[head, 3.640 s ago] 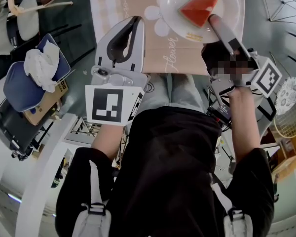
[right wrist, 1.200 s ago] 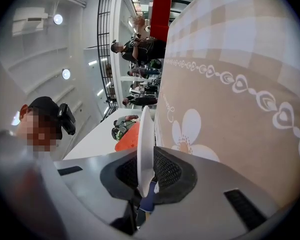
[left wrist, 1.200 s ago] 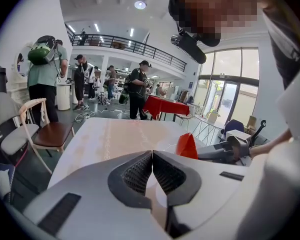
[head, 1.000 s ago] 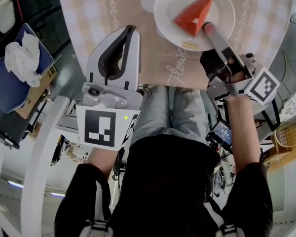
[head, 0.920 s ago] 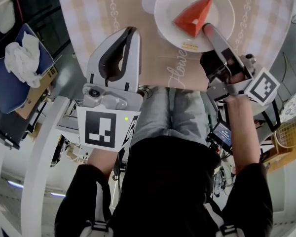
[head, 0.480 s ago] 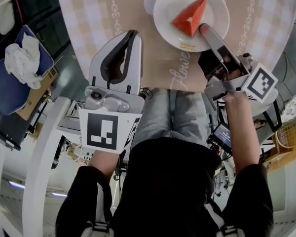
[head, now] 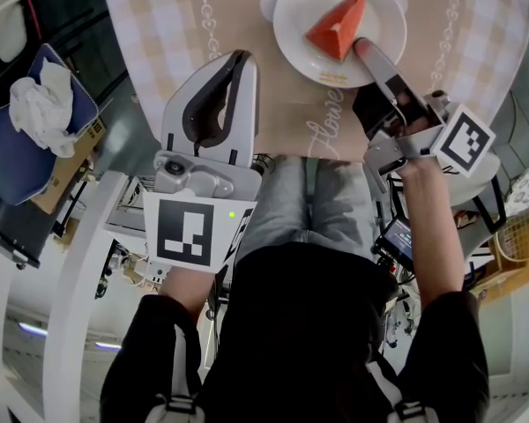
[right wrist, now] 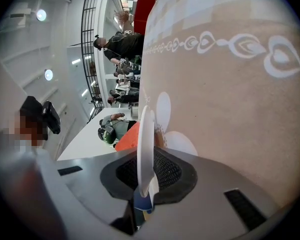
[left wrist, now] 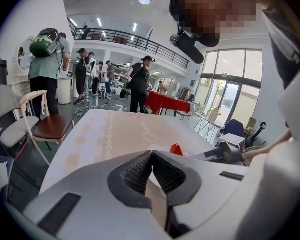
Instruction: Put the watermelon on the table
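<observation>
The right gripper (head: 363, 49) is clenched on the near rim of the plate (head: 293, 11), which carries the watermelon (head: 337, 26) low over the table (head: 172, 25), far right. Gripped by one edge only, the plate could tip and the slice slide off. The left gripper (head: 239, 60) hangs closed and empty.

The beige checked tablecloth (right wrist: 230, 99) is matt cloth with a fine woven grain and flat white printed motifs. Near its edge closest to the person, the round white plate (head: 295, 20) looks smooth and hard, with a faint sheen. The red watermelon wedge (head: 338, 26) on it has smooth, dull faces. The left gripper (left wrist: 151, 154) and right gripper (right wrist: 145, 156) both have smooth, matt shells of light grey plastic. Their black pads (left wrist: 137, 174) are rough and densely ribbed, like rubber.
</observation>
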Tool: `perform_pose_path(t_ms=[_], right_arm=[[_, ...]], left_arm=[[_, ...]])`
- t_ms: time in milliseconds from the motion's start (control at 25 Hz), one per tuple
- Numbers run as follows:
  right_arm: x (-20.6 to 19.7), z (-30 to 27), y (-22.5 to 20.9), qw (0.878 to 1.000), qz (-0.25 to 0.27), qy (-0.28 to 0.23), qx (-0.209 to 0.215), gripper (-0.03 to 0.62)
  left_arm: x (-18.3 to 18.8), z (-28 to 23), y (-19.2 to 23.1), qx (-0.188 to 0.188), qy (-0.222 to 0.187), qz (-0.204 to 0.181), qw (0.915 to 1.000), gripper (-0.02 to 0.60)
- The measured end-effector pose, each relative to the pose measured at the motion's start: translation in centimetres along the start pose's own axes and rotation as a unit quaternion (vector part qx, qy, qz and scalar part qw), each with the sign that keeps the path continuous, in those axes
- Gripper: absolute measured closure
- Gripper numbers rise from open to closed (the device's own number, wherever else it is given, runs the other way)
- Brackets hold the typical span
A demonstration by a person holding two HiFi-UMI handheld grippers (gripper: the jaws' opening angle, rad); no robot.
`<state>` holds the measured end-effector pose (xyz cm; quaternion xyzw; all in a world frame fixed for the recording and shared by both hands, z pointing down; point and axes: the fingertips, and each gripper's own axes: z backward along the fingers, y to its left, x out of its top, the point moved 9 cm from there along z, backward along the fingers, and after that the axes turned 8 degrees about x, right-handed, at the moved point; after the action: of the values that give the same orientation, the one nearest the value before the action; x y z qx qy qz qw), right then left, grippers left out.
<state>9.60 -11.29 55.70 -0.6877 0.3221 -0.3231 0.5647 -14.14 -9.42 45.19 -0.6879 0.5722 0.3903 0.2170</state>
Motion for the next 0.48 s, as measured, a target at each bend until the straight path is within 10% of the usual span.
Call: perform_pose_path(t_ms=[480], right_arm=[[0.91,-0.20,0.11,0.999,0.015,-0.002,-0.029,0.557]], left_arm=[[0.32,-0.05,-0.12,-0.008,-0.004,0.002,1.0000,0.566]])
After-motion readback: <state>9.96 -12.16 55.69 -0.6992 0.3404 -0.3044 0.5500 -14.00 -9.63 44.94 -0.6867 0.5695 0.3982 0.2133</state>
